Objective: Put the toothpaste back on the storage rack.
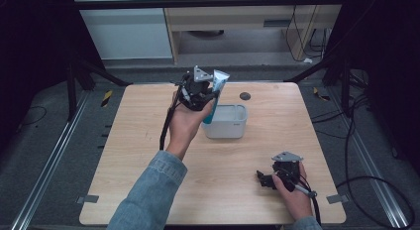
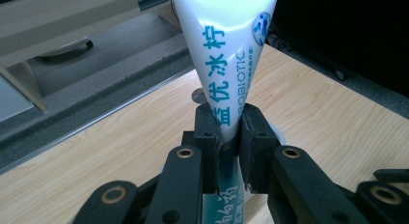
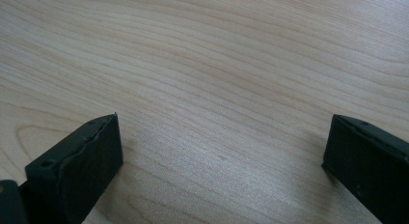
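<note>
Left gripper (image 1: pixel 205 98), jaws clamped on a white-and-teal tube (image 1: pixel 217 86), holds it upright over the white tub's (image 1: pixel 233 126) left end. Right gripper (image 1: pixel 265 179), jaws apart, rests near-right on the table (image 1: pixel 129 155).

Light wood worktop (image 1: pixel 148 141). White rectangular tub (image 1: pixel 225 122) sits on it, right of centre toward the far edge. Small dark round disc (image 1: pixel 244 96) near the far edge, just beyond the tub.
</note>
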A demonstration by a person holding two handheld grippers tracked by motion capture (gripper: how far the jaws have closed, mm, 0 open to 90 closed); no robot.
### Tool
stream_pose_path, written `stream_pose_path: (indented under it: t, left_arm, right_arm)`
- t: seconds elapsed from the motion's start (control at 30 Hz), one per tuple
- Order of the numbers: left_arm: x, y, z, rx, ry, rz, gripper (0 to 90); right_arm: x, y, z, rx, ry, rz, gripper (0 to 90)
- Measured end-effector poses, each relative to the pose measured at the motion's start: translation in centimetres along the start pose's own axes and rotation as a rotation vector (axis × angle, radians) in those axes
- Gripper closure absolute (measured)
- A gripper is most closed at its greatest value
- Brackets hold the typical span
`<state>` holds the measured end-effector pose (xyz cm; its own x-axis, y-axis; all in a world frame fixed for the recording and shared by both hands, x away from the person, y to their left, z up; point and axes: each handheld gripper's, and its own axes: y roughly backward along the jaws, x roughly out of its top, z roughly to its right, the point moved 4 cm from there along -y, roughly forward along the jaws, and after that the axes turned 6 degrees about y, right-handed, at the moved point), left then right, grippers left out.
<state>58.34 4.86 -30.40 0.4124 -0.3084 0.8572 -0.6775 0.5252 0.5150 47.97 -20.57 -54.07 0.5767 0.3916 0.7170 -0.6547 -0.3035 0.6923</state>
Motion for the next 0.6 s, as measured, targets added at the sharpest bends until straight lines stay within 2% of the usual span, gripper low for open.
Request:
stream_pose_path:
  t: [0.2, 0.37, 0.4, 0.5, 0.53, 0.6]
  left_arm:
    - [0.8, -0.5, 0.2, -0.002, 0.000, 0.014, 79.1]
    - [2.0, -0.8, 0.0, -0.007, -0.007, 0.019, 79.1]
    - [2.6, -0.9, 0.0, -0.011, -0.003, 0.034, 79.1]
    - [3.2, -1.1, -0.2, -0.012, -0.004, 0.040, 79.1]
    - [3.4, -1.3, -0.1, -0.016, 0.000, 0.046, 79.1]
    - [3.8, -1.6, -0.1, -0.016, -0.010, 0.045, 79.1]
  right_arm:
    - [0.0, 0.0, 0.0, -0.001, 0.006, -0.002, 0.3]
    - [0.2, -0.2, 0.0, -0.004, -0.005, 0.001, 0.3]
    - [0.3, -0.3, 0.1, -0.006, -0.005, 0.001, 0.3]
    - [0.4, -0.4, 0.2, -0.008, 0.007, -0.002, 0.3]
    - [0.5, -0.5, 0.2, -0.008, -0.005, -0.001, 0.3]
    - [0.5, -0.5, 0.2, -0.011, -0.005, 0.000, 0.3]
